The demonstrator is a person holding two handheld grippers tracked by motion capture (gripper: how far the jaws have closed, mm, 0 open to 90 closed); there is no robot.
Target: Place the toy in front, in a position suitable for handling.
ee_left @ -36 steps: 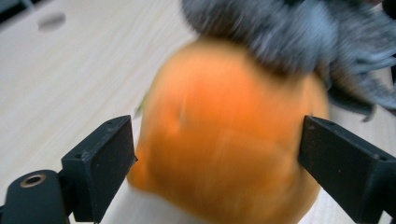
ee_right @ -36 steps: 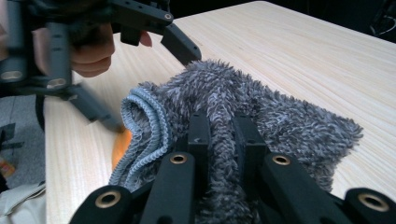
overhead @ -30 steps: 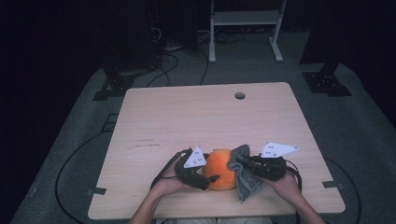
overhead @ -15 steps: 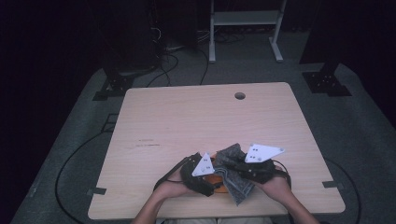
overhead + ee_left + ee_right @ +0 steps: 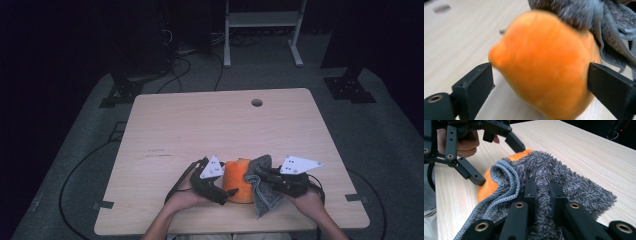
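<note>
Orange object [image 5: 239,181]: rounded, soft-looking, resting on the table [image 5: 210,125] close to its near edge, roughly at the middle of that edge. It lies between the two grippers.

Grey cloth [image 5: 262,186]: fuzzy, with a ribbed hem; draped against the right side and top of the orange object [image 5: 488,185], touching it, its lower end hanging onto the tabletop toward the near edge.

Left gripper [image 5: 539,80]: jaws spread wide, having just been opening. The orange object [image 5: 544,65] sits between them. The right-hand jaw in the left gripper view lies at the object's flank; the other jaw stands at its edge, and whether either pad presses cannot be told from the blur. In the high view this gripper [image 5: 223,192] lies just left of the object, held by the left hand [image 5: 182,197].

Right gripper [image 5: 541,192]: jaws clenched on a fold of the grey cloth [image 5: 554,177], the pile bunched up between them. In the high view it [image 5: 264,176] lies just right of the object, held by the right hand [image 5: 305,200].

Open room: the far half of the table is bare wood apart from a small round hole [image 5: 257,102] near the far edge. Wide margins lie left and right of the hands. The near edge is close behind the object.
</note>
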